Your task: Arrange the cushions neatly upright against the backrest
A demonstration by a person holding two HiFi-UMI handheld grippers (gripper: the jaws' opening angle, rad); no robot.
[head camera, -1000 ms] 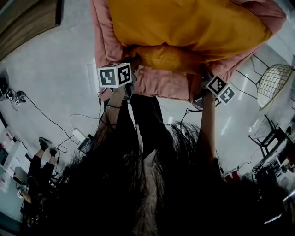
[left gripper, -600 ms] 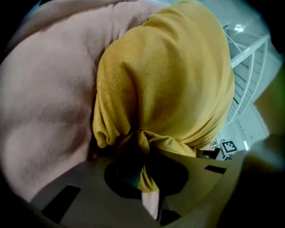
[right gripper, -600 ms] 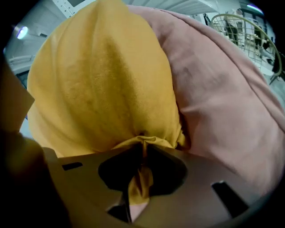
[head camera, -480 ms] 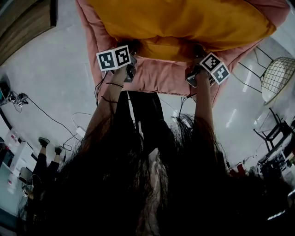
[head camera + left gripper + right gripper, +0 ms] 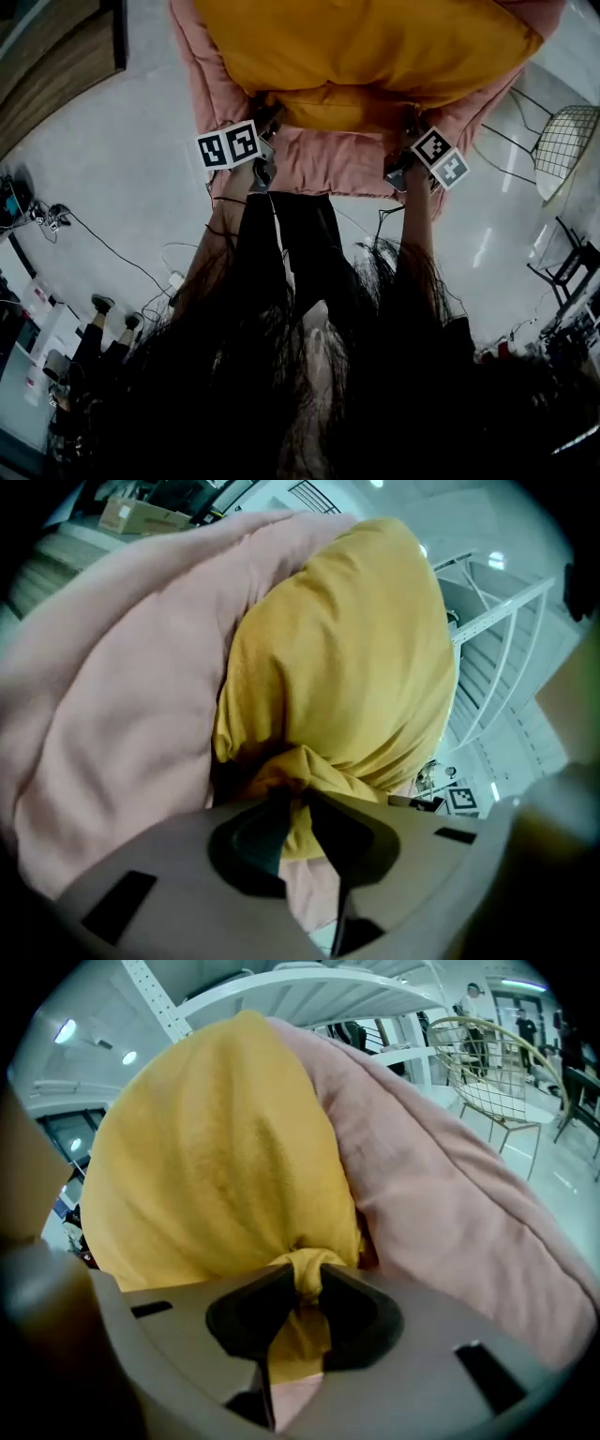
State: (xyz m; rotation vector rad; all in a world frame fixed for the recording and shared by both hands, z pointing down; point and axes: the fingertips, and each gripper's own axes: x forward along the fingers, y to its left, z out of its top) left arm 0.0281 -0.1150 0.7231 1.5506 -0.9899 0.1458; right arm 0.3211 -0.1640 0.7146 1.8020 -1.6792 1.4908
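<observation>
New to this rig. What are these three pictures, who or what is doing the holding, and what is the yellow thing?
No robot here: a person holds a two-jaw gripper in each hand. The head view comes from a camera on the person's head, looking down past dark hair. The other two cameras ride on the grippers and look along their jaws. The left gripper and the right gripper each have their jaws shut on a bunched corner of the yellow cushion, which lies against a bigger pink cushion.

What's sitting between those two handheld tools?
The yellow cushion's near edge and a strip of the pink sofa, seen in the head view.
</observation>
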